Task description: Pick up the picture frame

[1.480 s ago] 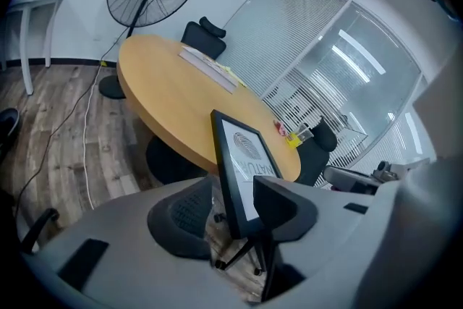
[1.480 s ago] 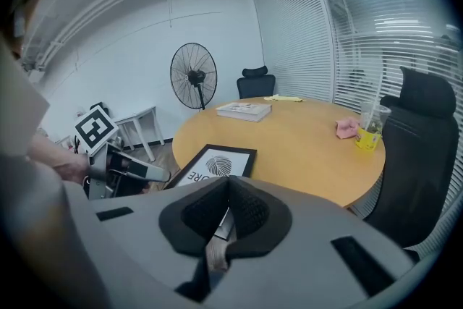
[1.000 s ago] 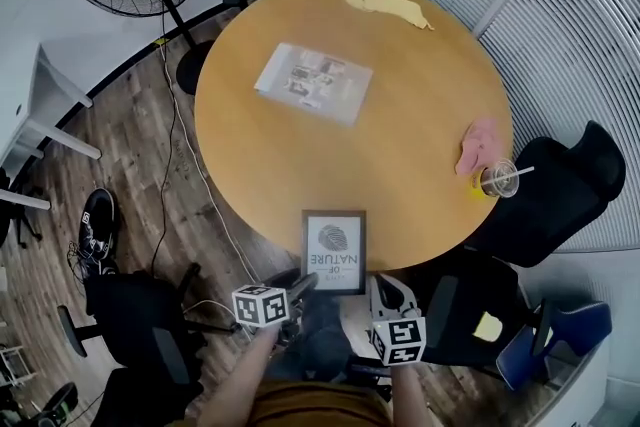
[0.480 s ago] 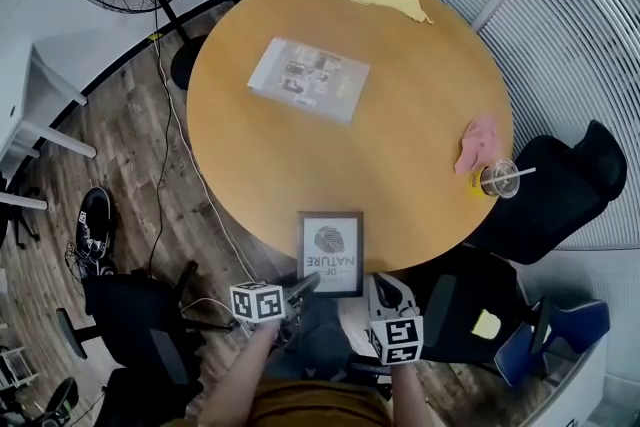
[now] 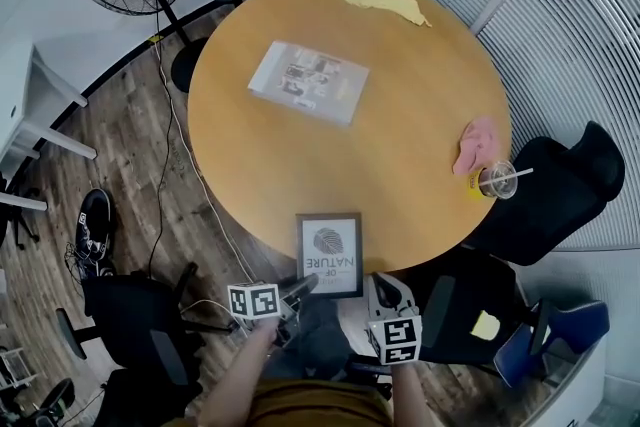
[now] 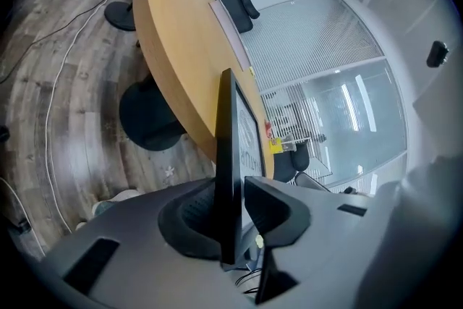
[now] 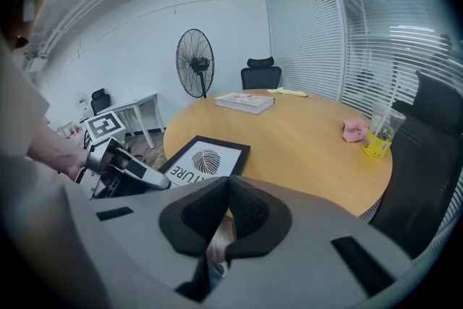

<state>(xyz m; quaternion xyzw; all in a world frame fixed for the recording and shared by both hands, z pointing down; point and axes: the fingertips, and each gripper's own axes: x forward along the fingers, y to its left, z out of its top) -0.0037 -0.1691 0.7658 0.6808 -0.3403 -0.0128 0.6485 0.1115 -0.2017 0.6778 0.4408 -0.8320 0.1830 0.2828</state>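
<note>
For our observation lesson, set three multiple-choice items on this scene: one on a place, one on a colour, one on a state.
1. Where on the table does the picture frame lie?
A. in the middle
B. at the near edge, by the person
C. at the far edge

2. What colour is the cloth beside the cup?
A. pink
B. blue
C. green

3. How do the fingers of the right gripper stand?
A. wide apart
B. clamped on the cup
C. together, with nothing between them

Answers:
1 B: the frame overhangs the rim nearest the person.
2 A: the cloth shows pink in the head view.
3 C: the right gripper view shows its fingers meeting on nothing.
</note>
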